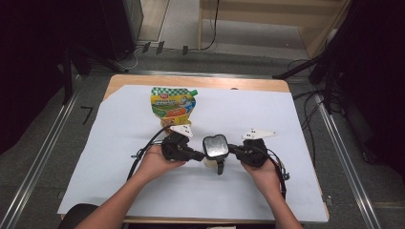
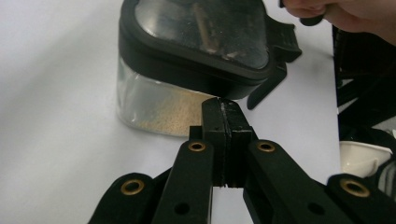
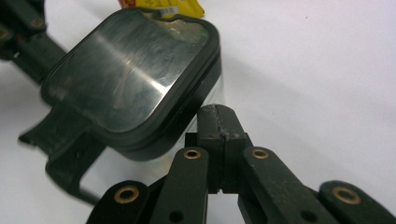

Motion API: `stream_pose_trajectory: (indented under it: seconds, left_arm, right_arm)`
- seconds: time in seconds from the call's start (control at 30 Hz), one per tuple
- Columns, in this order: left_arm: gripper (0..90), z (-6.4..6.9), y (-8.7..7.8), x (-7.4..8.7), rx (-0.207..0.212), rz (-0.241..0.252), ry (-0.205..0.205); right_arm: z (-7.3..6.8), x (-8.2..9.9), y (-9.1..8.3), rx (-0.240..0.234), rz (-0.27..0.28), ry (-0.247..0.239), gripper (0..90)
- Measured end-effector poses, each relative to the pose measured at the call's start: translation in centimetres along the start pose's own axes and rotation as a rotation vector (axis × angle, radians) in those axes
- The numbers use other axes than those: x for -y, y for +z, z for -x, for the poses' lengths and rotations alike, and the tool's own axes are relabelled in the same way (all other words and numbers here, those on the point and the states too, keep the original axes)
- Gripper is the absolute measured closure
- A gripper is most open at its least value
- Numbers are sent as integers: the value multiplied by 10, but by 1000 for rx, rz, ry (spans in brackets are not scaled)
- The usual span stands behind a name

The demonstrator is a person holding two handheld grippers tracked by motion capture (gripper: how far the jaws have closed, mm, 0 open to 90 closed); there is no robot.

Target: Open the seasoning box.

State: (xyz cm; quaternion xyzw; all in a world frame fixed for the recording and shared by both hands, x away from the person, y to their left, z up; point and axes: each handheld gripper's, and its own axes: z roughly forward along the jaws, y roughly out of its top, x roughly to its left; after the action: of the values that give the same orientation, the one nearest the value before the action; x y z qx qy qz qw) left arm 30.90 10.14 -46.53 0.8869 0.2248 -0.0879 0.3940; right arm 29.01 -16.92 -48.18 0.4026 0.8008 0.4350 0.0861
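Both sets of jaws are pressed together on nothing: the left gripper [image 2: 223, 109] and right gripper [image 3: 219, 116] flank the clear, black-lidded container [image 1: 215, 147] at centre frame. Judged: bracing it; next comes working the lid clasp. The left gripper view reveals pale grains inside; the high view shows the yellow-green spouted pouch [image 1: 173, 105] above.

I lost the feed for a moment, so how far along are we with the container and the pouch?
Done: nothing obvious. The clear plastic container with the black lid has beige powder inside, lid seated. In hand: the left tool and right tool, both shut and empty, sit with their tips at its rim on opposite sides. Left: the yellow-green spouted pouch lies apart on the white sheet.
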Motion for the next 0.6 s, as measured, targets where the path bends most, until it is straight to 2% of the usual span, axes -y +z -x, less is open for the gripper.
stream_pose_trajectory:
  seconds: [0.07, 0.13, 0.33, 0.47, 0.57, 0.6]
  left_arm:
    - [900, 1, 1, 0, 13, -1, 4]
    - [900, 0, 1, -1, 18, -2, -9]
    - [871, 0, -10, -1, 25, 13, -8]
    - [773, -1, -14, -1, 15, 18, -25]
    - [731, -3, -18, 0, -11, 21, -27]
    - [681, -4, -19, 1, -10, 23, -32]
  right_arm:
    - [0, 0, 0, 0, -2, 0, 900]
    - [1, -1, -3, -14, -20, 3, 900]
    - [0, 0, -18, -7, -2, 5, 900]
    - [-4, 4, -26, -15, -6, 9, 900]
    - [-11, 9, -31, -12, -23, -9, 900]
    - [-17, 12, -34, -13, -32, -15, 900]
